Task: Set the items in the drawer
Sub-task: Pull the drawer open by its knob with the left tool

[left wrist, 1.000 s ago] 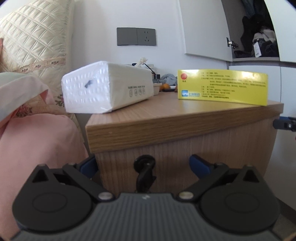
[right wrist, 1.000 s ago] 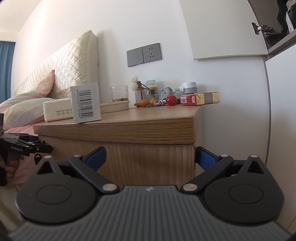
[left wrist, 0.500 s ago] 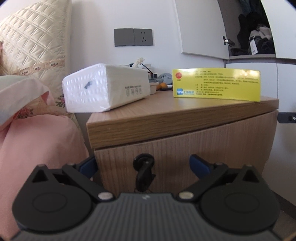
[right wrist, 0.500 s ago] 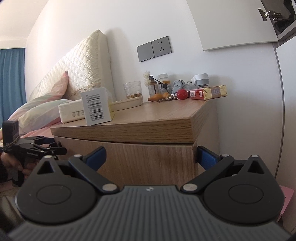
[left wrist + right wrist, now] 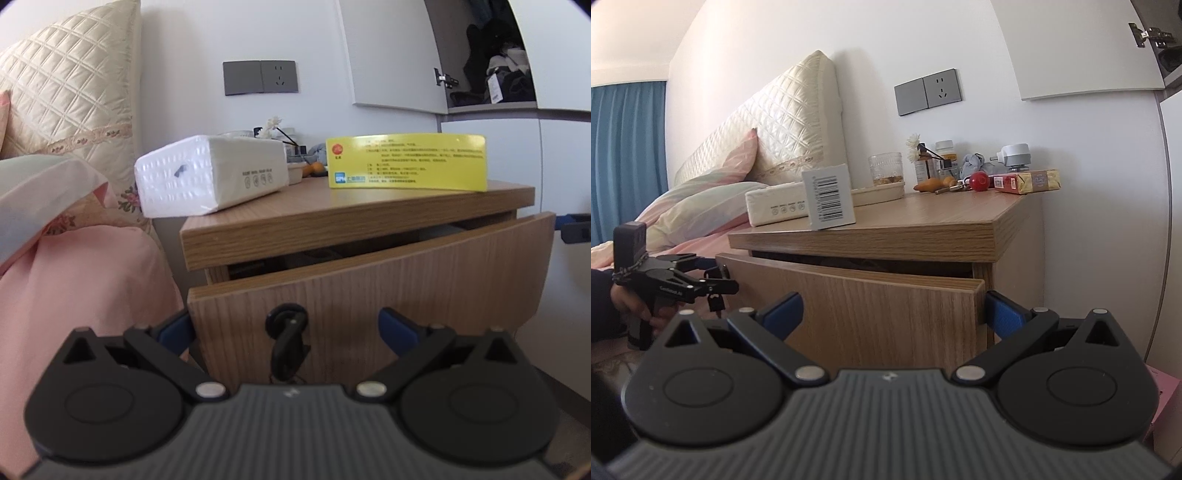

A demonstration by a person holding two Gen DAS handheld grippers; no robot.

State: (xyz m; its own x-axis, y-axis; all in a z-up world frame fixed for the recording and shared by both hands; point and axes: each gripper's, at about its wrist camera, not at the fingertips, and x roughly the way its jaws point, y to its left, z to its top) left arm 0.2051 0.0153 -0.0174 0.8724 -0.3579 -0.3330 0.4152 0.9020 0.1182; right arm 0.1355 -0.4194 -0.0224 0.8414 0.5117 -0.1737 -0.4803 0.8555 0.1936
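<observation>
Bedroom, white wall w/ a grey socket plate, quilted cream headboard (image 5: pixel 783 122) left of a wood-grain nightstand (image 5: pixel 354 218). Its drawer (image 5: pixel 369 291) stands pulled partway out, a dark gap under the thick top slab; contents too dark to tell.

Left gripper (image 5: pixel 286 328): blue-tipped fingers (image 5: pixel 397 326) spread wide, holding nothing. Between them, straight ahead, the drawer front w/ its black round lock and a key (image 5: pixel 286 341) hanging in it. From the right wrist view the left gripper's tips sit right at the drawer's left edge by the key; contact can't be told.

Right gripper (image 5: pixel 892 310): fingers (image 5: pixel 1006 314) also wide apart, empty. Right finger is just beside the drawer's right corner, left finger in front of the flat panel.

On top, above and beyond the fingers: white plastic-wrapped tissue pack (image 5: pixel 210 173), soft-cornered, dimpled; a yellow printed box (image 5: pixel 406 162) standing on its long edge near the front rim, its barcode end facing the right gripper. Further back a ribbed glass (image 5: pixel 885 169), small bottles, a red ball (image 5: pixel 979 181), a red-gold pack (image 5: pixel 1027 181).

Pink bedding (image 5: pixel 85 277) crowds the left side; bare wall right of the nightstand leaves room.
</observation>
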